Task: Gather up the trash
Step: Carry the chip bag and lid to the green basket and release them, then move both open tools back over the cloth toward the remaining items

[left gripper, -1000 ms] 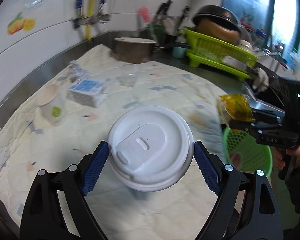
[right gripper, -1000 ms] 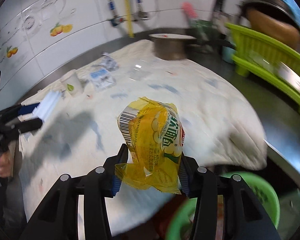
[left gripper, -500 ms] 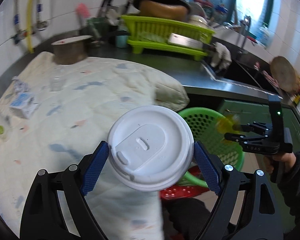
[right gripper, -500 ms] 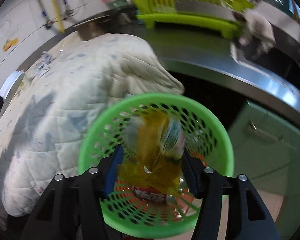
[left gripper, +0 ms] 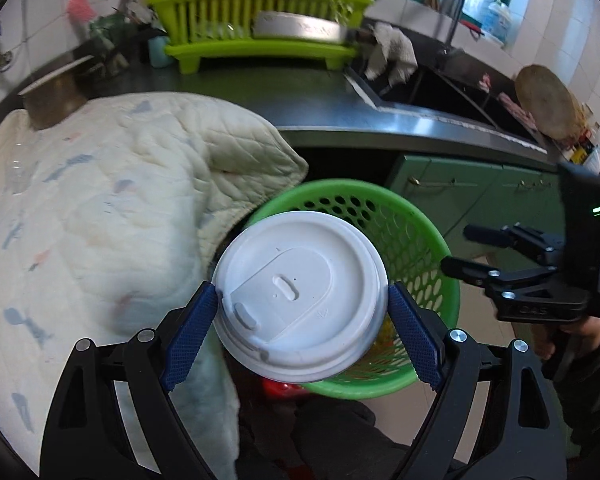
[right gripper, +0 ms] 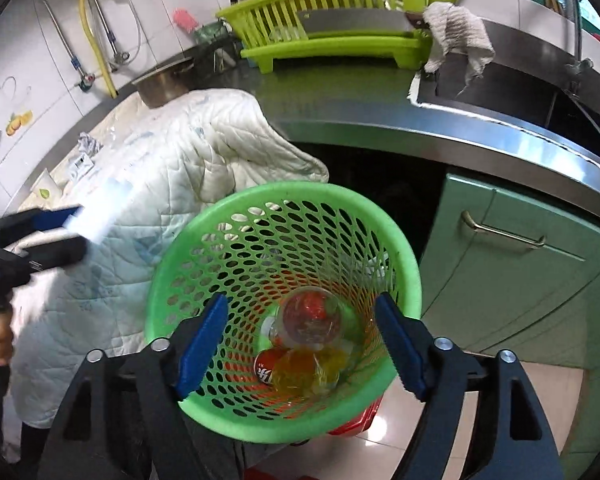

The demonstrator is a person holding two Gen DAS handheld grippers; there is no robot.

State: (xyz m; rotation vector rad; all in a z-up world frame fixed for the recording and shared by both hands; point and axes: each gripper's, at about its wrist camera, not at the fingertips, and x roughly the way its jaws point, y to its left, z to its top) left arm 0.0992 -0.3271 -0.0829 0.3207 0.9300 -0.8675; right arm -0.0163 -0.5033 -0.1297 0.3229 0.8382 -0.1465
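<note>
My left gripper (left gripper: 300, 312) is shut on a white lidded paper cup (left gripper: 300, 300), held over the near rim of the green mesh basket (left gripper: 428, 248). It shows blurred at the left of the right wrist view (right gripper: 100, 216). My right gripper (right gripper: 300, 340) is open and empty above the basket (right gripper: 204, 264); it also shows in the left wrist view (left gripper: 480, 252). The yellow snack wrapper (right gripper: 304, 372) lies in the basket bottom with a clear cup (right gripper: 312, 316) and a red can (right gripper: 266, 364).
A quilted white cloth (left gripper: 100, 208) covers the counter and hangs over its edge by the basket. More litter (right gripper: 84, 156) lies far back on it. A lime dish rack (left gripper: 260, 20), a steel pot (right gripper: 164, 84), the sink (right gripper: 500, 84) and green cabinet doors (right gripper: 520, 264) surround.
My right gripper opened and the yellow wrapper dropped into the basket. My left gripper swung the cup from over the cloth to over the basket.
</note>
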